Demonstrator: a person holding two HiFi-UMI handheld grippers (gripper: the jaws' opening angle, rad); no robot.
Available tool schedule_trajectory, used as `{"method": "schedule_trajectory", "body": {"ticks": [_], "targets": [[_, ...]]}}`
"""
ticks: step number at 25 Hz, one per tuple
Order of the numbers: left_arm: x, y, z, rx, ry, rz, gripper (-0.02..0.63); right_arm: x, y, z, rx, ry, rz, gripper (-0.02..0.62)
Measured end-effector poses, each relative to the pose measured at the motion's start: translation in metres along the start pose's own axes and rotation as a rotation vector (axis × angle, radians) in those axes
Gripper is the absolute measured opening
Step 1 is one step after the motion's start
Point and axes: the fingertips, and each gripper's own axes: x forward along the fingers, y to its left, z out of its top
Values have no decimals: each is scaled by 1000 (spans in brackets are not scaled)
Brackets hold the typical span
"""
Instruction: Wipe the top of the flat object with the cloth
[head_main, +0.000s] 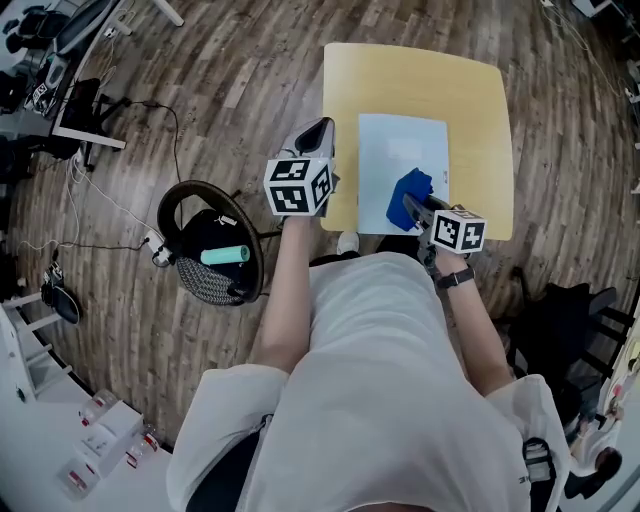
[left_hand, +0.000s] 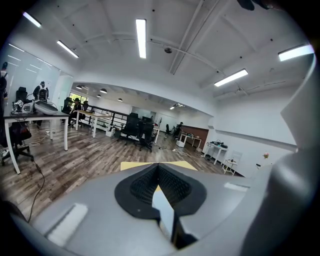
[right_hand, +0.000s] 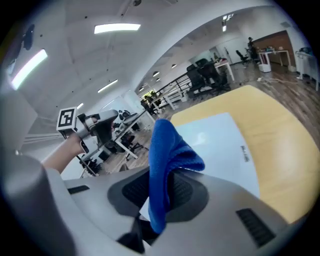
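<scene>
Head view: right claw (head_main: 409, 205) clamps blue cloth (head_main: 412, 183) at white flat sheet's (head_main: 400, 145) near edge. Wiping looks barely started. Left claw (head_main: 318, 133) closed, empty.

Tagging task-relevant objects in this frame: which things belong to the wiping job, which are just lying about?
Job:
- blue cloth, clamped in right hand-held gripper
- white flat board
- yellow table under it

Lying about:
- teal cylinder on black round floor item
- white boxes
- left hand-held gripper, shut, empty
</scene>
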Motion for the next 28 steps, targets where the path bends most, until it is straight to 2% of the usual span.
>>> {"method": "schedule_trajectory", "body": {"ticks": [7, 10, 14, 19, 28], "targets": [[-34, 33, 0, -22, -18, 100, 9, 69, 84, -38, -122, 190, 203, 63], [-44, 47, -5, -35, -14, 125, 9, 87, 101, -55, -127, 229, 225, 63], [-43, 50, -12, -44, -1, 118, 9, 88, 91, -65, -161, 247, 158, 63], [-19, 30, -21, -41, 30, 55, 9, 68, 56, -67, -214, 236, 47, 65], [45, -56, -32, 19, 107, -136, 9, -23, -53, -59, -40, 92, -204, 65]]}}
